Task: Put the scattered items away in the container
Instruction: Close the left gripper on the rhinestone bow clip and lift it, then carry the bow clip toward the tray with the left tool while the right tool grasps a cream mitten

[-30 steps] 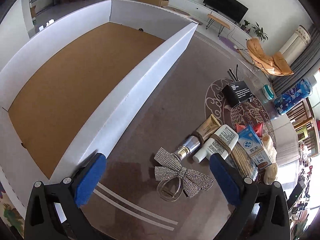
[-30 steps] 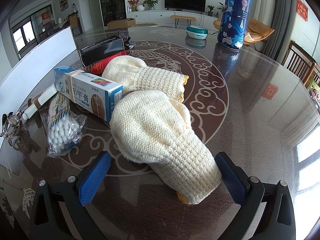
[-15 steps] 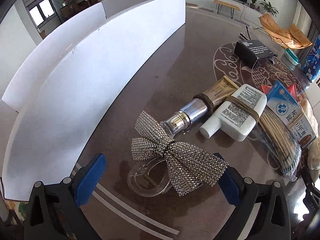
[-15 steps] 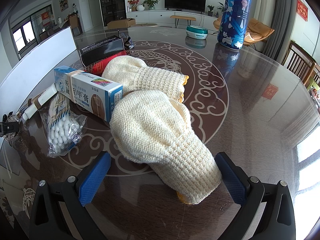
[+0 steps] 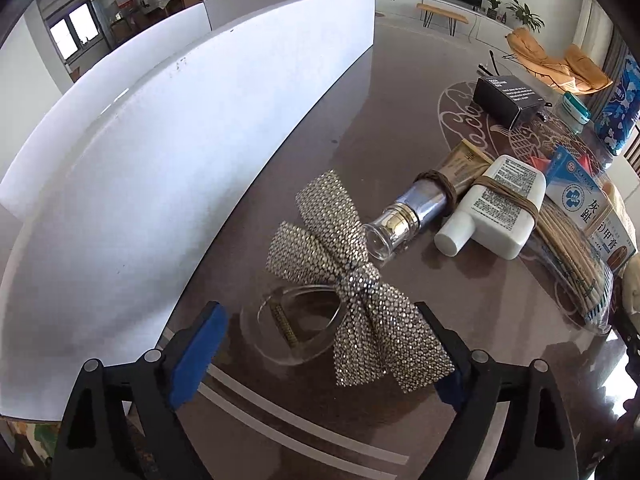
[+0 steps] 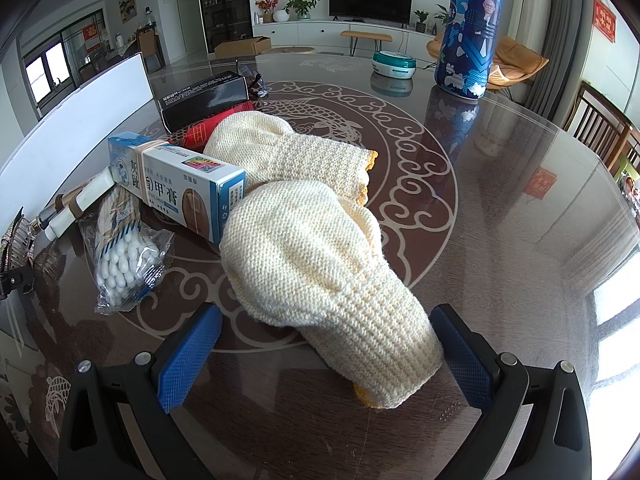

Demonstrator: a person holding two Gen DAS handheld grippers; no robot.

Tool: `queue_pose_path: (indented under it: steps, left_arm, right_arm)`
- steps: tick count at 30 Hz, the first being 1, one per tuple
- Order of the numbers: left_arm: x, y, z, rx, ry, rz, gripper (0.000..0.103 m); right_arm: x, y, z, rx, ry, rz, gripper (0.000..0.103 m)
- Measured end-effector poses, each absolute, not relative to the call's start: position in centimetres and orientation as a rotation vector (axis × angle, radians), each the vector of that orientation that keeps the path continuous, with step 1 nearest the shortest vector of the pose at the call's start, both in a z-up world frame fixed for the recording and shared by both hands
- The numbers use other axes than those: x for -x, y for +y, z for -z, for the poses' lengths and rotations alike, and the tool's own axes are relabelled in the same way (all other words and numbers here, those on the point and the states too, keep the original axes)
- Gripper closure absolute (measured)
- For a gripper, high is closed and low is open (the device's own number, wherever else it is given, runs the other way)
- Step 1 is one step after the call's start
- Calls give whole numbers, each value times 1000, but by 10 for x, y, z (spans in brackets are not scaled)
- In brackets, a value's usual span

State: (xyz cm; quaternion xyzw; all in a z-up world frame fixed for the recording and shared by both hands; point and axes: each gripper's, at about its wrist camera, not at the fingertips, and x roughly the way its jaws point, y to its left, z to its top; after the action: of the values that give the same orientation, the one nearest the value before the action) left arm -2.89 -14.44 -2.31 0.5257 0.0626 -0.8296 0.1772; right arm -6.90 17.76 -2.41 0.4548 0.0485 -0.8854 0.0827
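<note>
The left gripper [image 5: 320, 344] has its blue-padded fingers [image 5: 196, 354] spread wide on either side of a rhinestone bow hair clip [image 5: 352, 280], which lies on the table [image 5: 400, 128] with its clear clasp between the pads, not yet pinched. Just beside it stands the white wall of the container [image 5: 160, 160]. Beyond the clip lie a cosmetic tube [image 5: 420, 208] and a white bottle [image 5: 496, 212]. The right gripper [image 6: 326, 354] is likewise open around the cuff of a cream knitted glove [image 6: 316, 260], near a toothpaste box [image 6: 180, 184] and a cotton swab packet [image 6: 128, 264]
</note>
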Motion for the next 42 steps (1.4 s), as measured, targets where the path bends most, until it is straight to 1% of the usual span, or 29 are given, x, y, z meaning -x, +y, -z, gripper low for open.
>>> queue_pose_path:
  steps: [4,5,6,8,10,16,24,31,36,42]
  left_arm:
    - [45,-143,22,-1445,68,2394,9]
    - [47,-142,22,-1437,53,2423,13]
    - [48,-141,21,-1431,47,2454,23]
    - [49,-138,19,-1427,32,2498,31]
    - [48,-134,18,-1428,5,2521,32]
    - [46,-117,19,-1414,-36,2583,33]
    - [42,-99,19,-1438,-30,2653,34]
    - [26,-74,21,-1536,-7,2816,34]
    - [19,-82,21,-1556,61,2827,33]
    - [27,-94,22,-1595,60,2792,33]
  right_arm:
    - [69,178,24,-1358,145,2644,0]
    - [69,178,24,-1358,145,2644,0]
    - [69,178,24,-1358,145,2644,0]
    - [69,178,24,-1358,145,2644,0]
    - [69,178,24,-1358,145,2644,0]
    - [69,178,24,-1358,145,2644,0]
    - [69,178,24,-1358,145,2644,0]
    - [69,178,24,-1358,144,2643,0]
    - [70,180,22,-1359,146,2601,0]
    - [80,179,7,-1360,155,2529,0]
